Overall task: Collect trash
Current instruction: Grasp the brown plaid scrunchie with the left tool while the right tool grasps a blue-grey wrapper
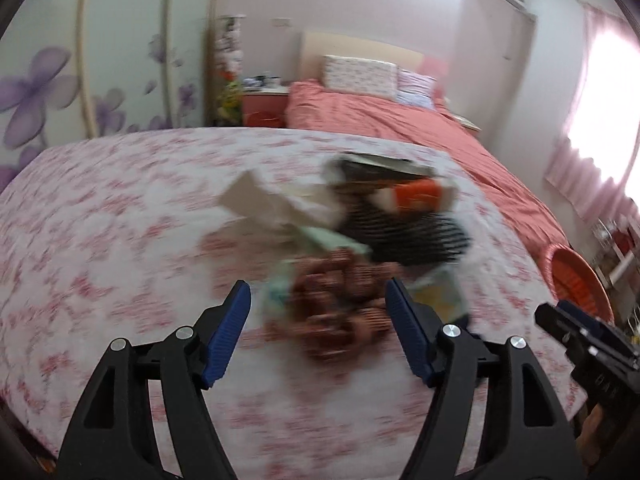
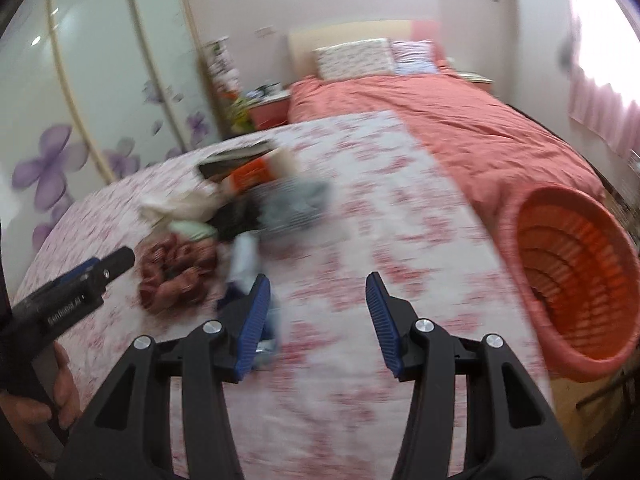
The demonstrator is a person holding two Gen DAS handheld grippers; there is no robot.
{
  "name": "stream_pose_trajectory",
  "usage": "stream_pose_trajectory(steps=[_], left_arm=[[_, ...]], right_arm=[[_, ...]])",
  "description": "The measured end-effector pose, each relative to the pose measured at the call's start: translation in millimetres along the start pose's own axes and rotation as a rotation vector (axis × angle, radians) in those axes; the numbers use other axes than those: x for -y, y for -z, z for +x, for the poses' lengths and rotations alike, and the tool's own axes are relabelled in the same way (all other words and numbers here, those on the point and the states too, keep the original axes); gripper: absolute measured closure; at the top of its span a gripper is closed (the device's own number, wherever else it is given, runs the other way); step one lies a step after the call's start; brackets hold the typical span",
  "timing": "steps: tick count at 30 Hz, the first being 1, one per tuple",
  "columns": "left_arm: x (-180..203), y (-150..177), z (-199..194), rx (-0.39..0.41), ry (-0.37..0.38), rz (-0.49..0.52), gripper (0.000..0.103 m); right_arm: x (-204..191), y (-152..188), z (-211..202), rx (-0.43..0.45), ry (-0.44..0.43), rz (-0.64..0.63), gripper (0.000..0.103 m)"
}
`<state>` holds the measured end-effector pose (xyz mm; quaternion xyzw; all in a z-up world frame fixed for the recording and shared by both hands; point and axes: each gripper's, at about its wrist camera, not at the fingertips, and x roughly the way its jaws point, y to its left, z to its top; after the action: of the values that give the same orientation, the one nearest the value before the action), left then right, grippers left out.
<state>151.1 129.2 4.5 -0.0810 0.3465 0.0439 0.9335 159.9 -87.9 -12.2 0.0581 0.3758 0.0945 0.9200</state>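
A blurred heap of trash lies on the pink-flowered bedspread (image 1: 120,208): white paper (image 1: 256,204), a black striped piece (image 1: 404,236), an orange packet (image 1: 416,196) and a reddish-brown crumpled bundle (image 1: 340,308). My left gripper (image 1: 318,320) hangs open over the near side of the heap, and the bundle shows between its blue pads without being pressed. In the right wrist view the heap (image 2: 240,200) is ahead to the left. My right gripper (image 2: 318,316) is open over bare bedspread, with a white-and-blue wrapper (image 2: 244,264) beside its left finger. The left gripper (image 2: 124,258) comes in from the left.
An orange slatted basket (image 2: 576,272) lies tilted at the bed's right edge, also seen as the basket (image 1: 576,280) in the left wrist view. Behind are a coral duvet (image 2: 440,128), pillows, a bedside table (image 2: 268,112) and flower-patterned wardrobe doors (image 2: 100,100). A hand (image 2: 64,384) holds the left gripper.
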Motion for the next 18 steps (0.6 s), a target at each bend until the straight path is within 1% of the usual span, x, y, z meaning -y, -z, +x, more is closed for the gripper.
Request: stream_pose_trajectory(steps=[4, 8, 10, 12, 13, 15, 16, 17, 18], left_arm=[[-29.5, 7.9, -2.2, -0.002, -0.024, -0.038, 0.033], [-51.5, 16.3, -3.9, -0.010, -0.026, -0.066, 0.033], [-55.4, 20.4, -5.0, -0.014, -0.025, -0.074, 0.033], [-58.2, 22.3, -3.8, -0.020, -0.020, -0.078, 0.033], [-58.7, 23.2, -2.9, -0.023, -0.017, -0.078, 0.033], [-57.5, 24.8, -0.6, -0.027, -0.011, -0.072, 0.033], [-56.8, 26.0, -0.2, -0.029, -0.007, -0.069, 0.033], [-55.4, 26.2, 1.4, -0.032, -0.004, -0.065, 0.033], [-52.7, 26.3, 3.6, -0.037, 0.002, -0.061, 0.033]], right_arm=[[-31.3, 5.1, 18.8, -0.041, -0.020, -0.048, 0.054], [-43.4, 7.2, 35.9, -0.078, -0.018, -0.062, 0.053], [-48.9, 6.7, 45.0, -0.091, -0.009, -0.075, 0.054], [-53.8, 9.1, 55.0, -0.112, 0.003, -0.093, 0.059], [-55.1, 9.9, 58.5, -0.119, 0.001, -0.097, 0.064], [-56.1, 12.6, 57.9, -0.109, -0.001, -0.112, 0.070], [-56.7, 13.6, 55.8, -0.105, -0.003, -0.120, 0.076], [-56.6, 14.3, 54.0, -0.103, -0.007, -0.126, 0.085], [-56.0, 15.1, 51.3, -0.102, -0.004, -0.133, 0.087]])
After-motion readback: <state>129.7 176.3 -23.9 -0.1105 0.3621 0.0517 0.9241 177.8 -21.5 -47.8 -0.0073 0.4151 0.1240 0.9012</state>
